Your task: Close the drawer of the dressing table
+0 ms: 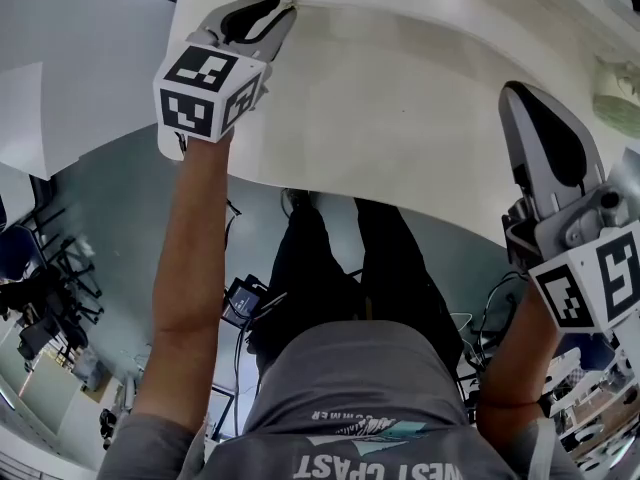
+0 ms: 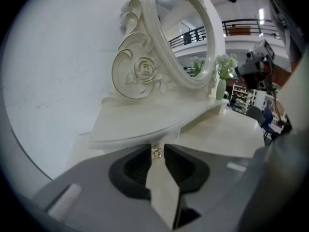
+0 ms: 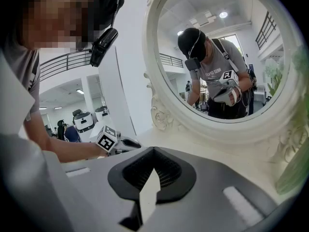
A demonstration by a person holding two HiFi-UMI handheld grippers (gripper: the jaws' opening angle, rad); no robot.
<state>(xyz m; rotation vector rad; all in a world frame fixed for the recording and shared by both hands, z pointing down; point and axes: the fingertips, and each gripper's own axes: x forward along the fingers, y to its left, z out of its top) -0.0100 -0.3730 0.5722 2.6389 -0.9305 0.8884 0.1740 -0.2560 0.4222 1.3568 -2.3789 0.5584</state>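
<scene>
The white dressing table (image 1: pixel 400 98) fills the top of the head view. My left gripper (image 1: pixel 272 10) reaches to its far left edge. In the left gripper view its jaws (image 2: pixel 156 154) are closed to a narrow gap around a small gold and crystal drawer knob (image 2: pixel 156 152), under a curved shelf (image 2: pixel 145 122). The jaws hide the drawer front. My right gripper (image 1: pixel 527 108) hovers over the table's right side, away from the knob. Its ribbed pads (image 3: pixel 153 164) meet at the tips with nothing between them. The left gripper (image 3: pixel 123 144) also shows in the right gripper view.
An oval mirror (image 2: pixel 181 33) in a carved white frame stands at the back of the table. A pale vase of flowers (image 2: pixel 223 71) stands beside the mirror. A white wall (image 2: pixel 58 57) lies to the left. My legs and floor cables (image 1: pixel 245 308) are below the table edge.
</scene>
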